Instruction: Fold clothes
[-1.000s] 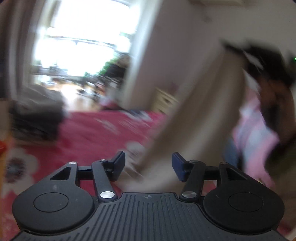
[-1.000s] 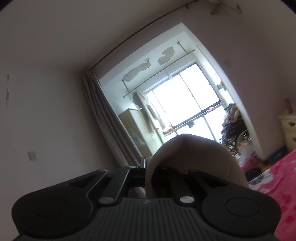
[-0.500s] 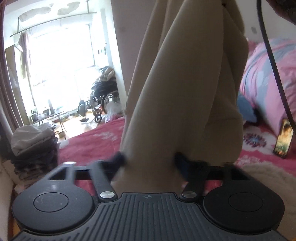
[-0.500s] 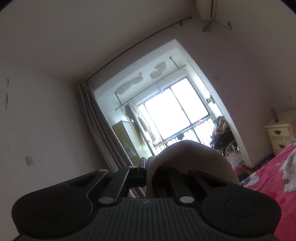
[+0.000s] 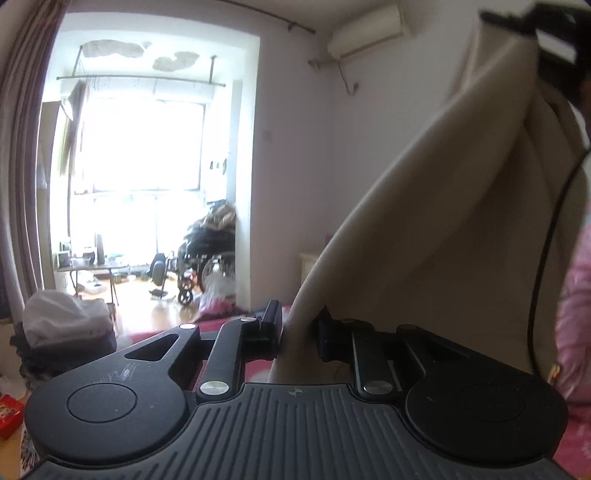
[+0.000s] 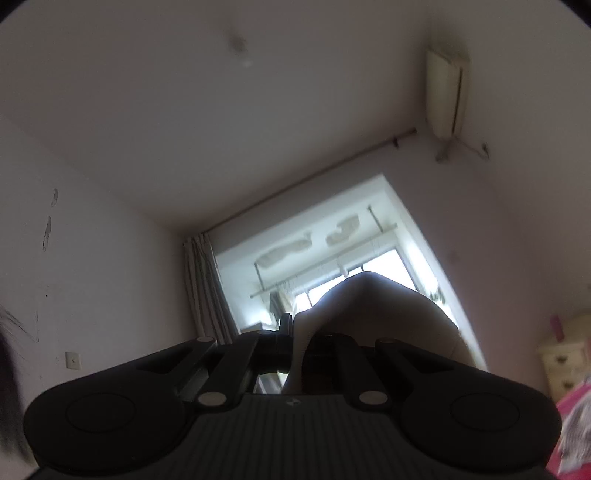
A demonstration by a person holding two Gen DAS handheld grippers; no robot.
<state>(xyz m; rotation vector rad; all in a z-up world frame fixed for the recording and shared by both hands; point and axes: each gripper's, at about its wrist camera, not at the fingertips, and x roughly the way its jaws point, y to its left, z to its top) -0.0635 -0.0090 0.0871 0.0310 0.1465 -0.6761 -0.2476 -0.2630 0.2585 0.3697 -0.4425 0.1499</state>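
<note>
A beige garment (image 5: 443, 229) hangs in the air, stretched between both grippers. My left gripper (image 5: 298, 330) is shut on its lower edge; the cloth rises from the jaws up to the right, where my right gripper shows as a dark blurred shape (image 5: 546, 33) holding the top. In the right wrist view my right gripper (image 6: 300, 349) is shut on a fold of the same beige garment (image 6: 384, 314), tilted up toward the ceiling. The cloth bulges over the right finger.
A red patterned bed cover (image 5: 221, 317) lies below. A pile of folded clothes (image 5: 62, 332) sits at the left. A wheelchair (image 5: 207, 258) stands by the bright window. A pink quilt (image 5: 576, 302) is at the right. A cream dresser (image 6: 565, 362) stands against the wall.
My left gripper closed on the garment's lower edge and the cloth now pulls taut toward the upper right. My right gripper tilted further up toward the ceiling, still holding the cloth.
</note>
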